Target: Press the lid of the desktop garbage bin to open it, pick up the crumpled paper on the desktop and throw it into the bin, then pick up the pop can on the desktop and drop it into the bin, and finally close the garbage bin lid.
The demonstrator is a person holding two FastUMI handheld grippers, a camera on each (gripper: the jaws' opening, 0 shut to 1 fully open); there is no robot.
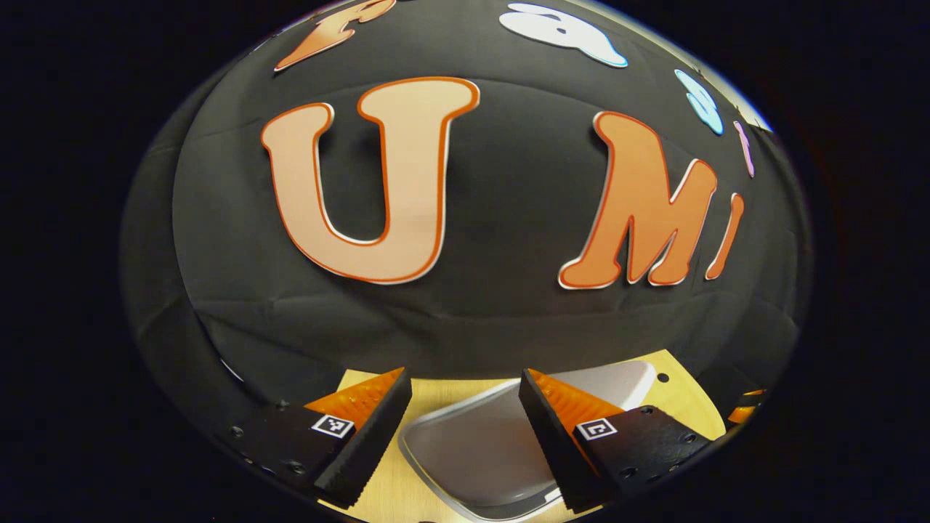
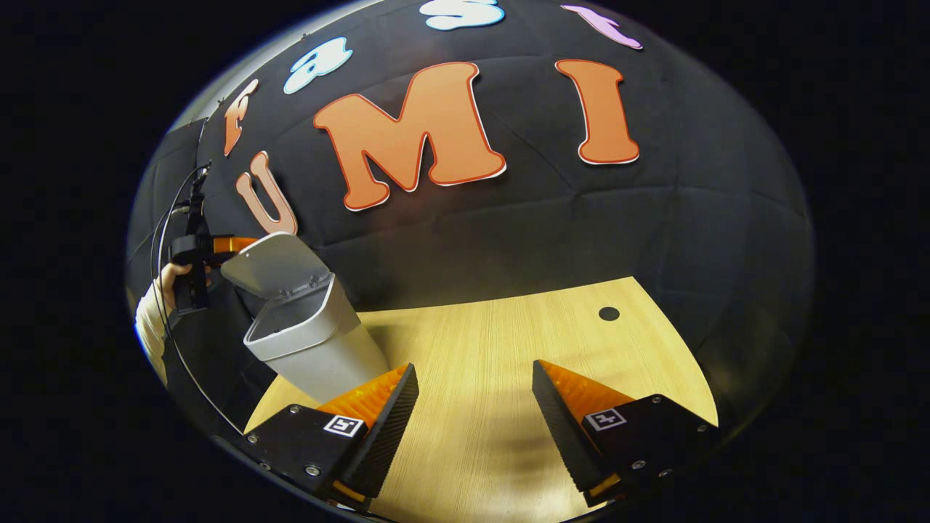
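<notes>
Now, with the bin standing on the table and its lid already up, both tools, left and right, are hanging spread and empty, so the paper should come next.

A silver-grey desktop garbage bin is seen standing at nine o'clock in the right gripper view, its lid raised open and tilted back.
</notes>
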